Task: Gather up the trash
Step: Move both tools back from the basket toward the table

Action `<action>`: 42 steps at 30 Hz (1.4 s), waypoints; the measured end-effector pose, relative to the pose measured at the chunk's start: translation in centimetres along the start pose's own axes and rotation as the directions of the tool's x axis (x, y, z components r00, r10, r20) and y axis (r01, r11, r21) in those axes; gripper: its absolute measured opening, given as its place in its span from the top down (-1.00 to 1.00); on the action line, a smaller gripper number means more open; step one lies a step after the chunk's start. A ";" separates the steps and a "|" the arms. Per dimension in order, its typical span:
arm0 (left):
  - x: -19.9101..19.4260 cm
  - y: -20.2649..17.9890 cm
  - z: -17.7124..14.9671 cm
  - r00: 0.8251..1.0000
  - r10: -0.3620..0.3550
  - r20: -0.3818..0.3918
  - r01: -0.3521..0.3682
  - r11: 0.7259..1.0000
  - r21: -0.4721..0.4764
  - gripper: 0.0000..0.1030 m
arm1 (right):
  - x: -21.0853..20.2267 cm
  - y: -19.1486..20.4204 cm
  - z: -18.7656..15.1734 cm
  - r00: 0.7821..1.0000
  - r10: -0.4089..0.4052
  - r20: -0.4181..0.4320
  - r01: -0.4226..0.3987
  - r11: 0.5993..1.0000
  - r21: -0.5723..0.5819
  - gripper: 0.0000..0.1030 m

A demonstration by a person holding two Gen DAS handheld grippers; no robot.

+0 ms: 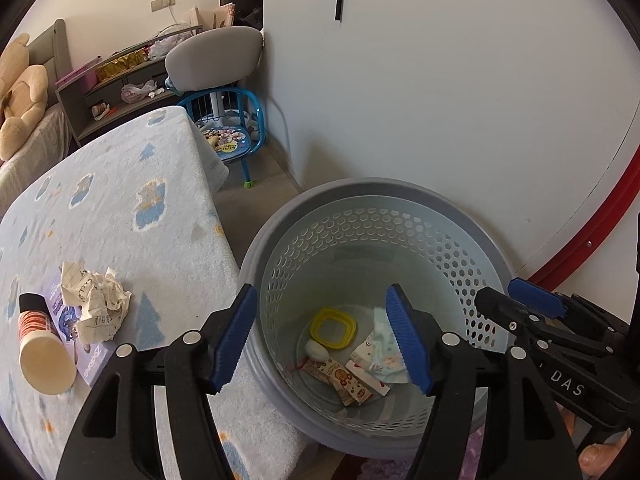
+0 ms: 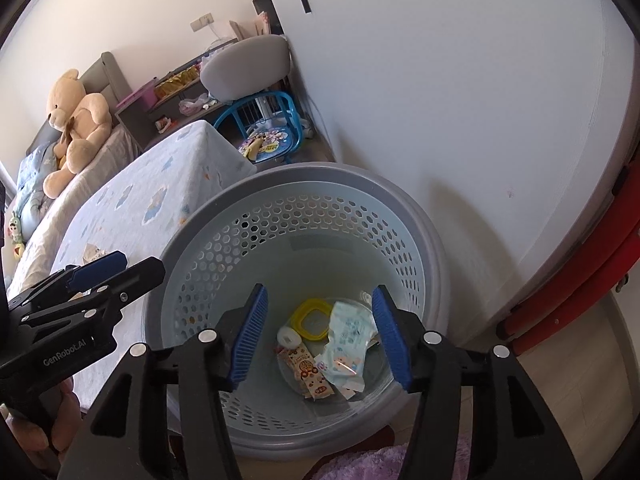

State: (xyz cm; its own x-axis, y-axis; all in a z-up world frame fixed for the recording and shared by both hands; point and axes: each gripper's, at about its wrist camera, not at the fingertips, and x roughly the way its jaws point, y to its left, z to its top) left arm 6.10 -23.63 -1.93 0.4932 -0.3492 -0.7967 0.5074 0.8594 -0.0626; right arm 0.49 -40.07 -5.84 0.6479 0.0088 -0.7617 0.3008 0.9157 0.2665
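Both grippers over basket, left gripper and right gripper spread, pinching nothing. Next step, likely: swing left to bed, pinch crumpled paper by bulk, lift clear of booklet. Left on bed: one paper, one bottle, one booklet. In basket: one yellow ring, several wrappers.

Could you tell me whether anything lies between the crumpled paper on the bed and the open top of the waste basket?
Nothing visible does. The crumpled paper lies on the bed cover, with bare cover between it and the basket's rim. The left gripper is open and empty above the basket.
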 end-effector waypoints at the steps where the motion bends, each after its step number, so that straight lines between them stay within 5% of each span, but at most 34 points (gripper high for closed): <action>1: 0.0 0.1 0.0 1.000 0.001 -0.001 -0.001 1.000 -0.006 -0.26 | 0.0 0.0 0.0 1.000 -0.001 -0.001 0.001 1.000 0.000 -0.04; 24: -2.8 3.4 -1.4 0.998 0.057 0.028 -0.054 0.993 -0.106 -0.29 | -0.9 2.1 -0.9 0.999 0.029 0.015 -0.029 0.999 -0.024 -0.44; 42: -6.9 11.4 -4.7 0.980 0.194 0.050 -0.177 0.955 -0.239 -0.29 | -1.2 8.8 -1.0 0.994 0.110 0.006 -0.109 0.989 -0.098 -0.51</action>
State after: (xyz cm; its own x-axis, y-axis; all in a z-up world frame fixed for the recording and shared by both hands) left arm 5.22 -9.66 0.03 0.6173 -0.1941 -0.7624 0.2287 0.9715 -0.0622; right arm 1.70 -31.59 -3.15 0.6815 0.1068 -0.7240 0.1587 0.9442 0.2888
